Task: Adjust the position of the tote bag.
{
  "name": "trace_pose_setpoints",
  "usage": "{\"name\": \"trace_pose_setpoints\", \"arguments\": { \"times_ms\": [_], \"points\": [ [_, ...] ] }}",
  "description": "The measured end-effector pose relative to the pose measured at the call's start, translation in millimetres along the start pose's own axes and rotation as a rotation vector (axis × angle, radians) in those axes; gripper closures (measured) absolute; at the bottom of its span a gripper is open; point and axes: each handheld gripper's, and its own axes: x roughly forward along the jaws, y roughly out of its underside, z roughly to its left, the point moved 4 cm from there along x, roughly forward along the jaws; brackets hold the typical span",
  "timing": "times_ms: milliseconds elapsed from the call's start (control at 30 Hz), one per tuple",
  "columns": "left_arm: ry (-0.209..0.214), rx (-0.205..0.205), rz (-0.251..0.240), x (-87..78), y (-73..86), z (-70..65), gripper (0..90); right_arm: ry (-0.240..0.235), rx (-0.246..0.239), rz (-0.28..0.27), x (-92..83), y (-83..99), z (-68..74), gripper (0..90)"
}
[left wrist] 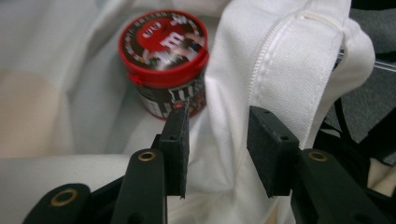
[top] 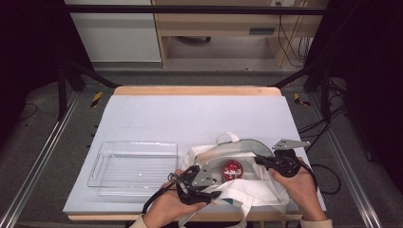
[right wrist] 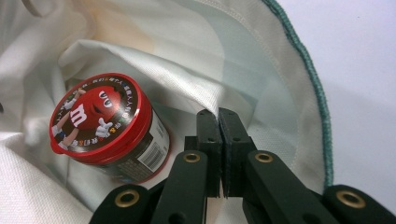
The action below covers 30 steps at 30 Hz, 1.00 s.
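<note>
At the near edge of the table, toward five o'clock on the pale mat, a white tote bag (top: 237,183) lies on its side with its mouth held wide, and a red-lidded candy tub (top: 232,169) sits inside it. The right gripper (right wrist: 220,116) has its jaws pressed together on the bag's rim, which passes between them in the right gripper view, pinning that edge up at about three o'clock from the tub. The left gripper (left wrist: 217,128) comes in from seven o'clock with its jaws apart, a fold of the white cloth (left wrist: 280,60) standing between the pads but not pinched, as far as I can judge; the tub (left wrist: 164,56) is just beyond its left pad. To my eye the work is in its early half: the bag is open and the tub exposed, yet nothing has been lifted out. The clear plastic tray (top: 134,166) at nine o'clock from the bag stands empty, so the tub probably belongs there next. What remains, I'd guess, is closing on the tub, drawing it clear of the cloth and setting it in the tray.
</note>
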Motion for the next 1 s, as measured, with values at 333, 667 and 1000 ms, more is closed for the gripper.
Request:
{"name": "trace_pose_setpoints", "arguments": {
  "times_ms": [333, 667, 1000],
  "points": [
    [0.036, -0.012, 0.053, 19.8, -2.5, 6.9, 54.3, 0.006, -0.008, 0.012, -2.1, -0.7, 3.6, 89.0],
    [0.043, -0.014, 0.052, 25.3, -2.7, 7.2, 64.4, 0.010, -0.025, 0.019, -3.1, -2.8, 6.0, 89.0],
    [0.019, -0.003, 0.053, 28.2, -2.1, 5.1, 79.3, 0.040, -0.054, 0.038, -2.2, -6.0, 9.0, 89.0]
  ]
}}
